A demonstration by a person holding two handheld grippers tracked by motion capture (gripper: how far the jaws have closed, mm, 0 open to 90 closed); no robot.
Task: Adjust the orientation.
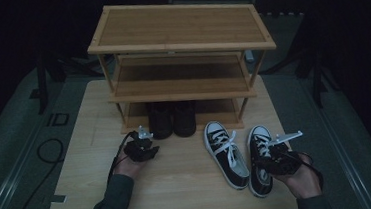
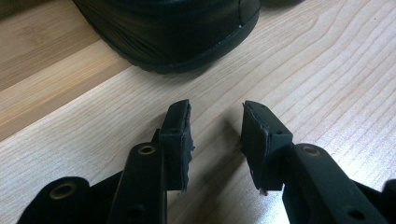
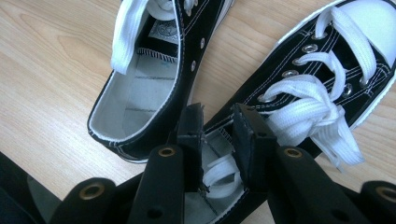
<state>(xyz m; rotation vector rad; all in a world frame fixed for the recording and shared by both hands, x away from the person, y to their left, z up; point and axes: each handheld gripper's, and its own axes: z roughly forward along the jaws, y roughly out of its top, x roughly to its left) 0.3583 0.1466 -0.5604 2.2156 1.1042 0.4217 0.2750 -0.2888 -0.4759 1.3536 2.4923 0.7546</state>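
We think we're putting shoes on the rack (image 1: 178,40). Black pair (image 1: 172,118) sits on the low shelf already; sneakers still on the table (image 1: 179,175).

Right claw (image 1: 277,153) is over the right sneaker (image 1: 261,159): in the right gripper view its jaws are a bit apart, one each side of the shoe's near wall, not squeezing yet. Left sneaker (image 1: 226,154) lies just beside.

Left claw (image 1: 144,149) is open w/ nothing in it, black shoe toe (image 2: 173,32) just ahead.

Next: pinch the wall tight, lift, carry to a free shelf.

Sneakers: black cloth, white laces, white toe caps, soft sides, so they may bend in the grip.
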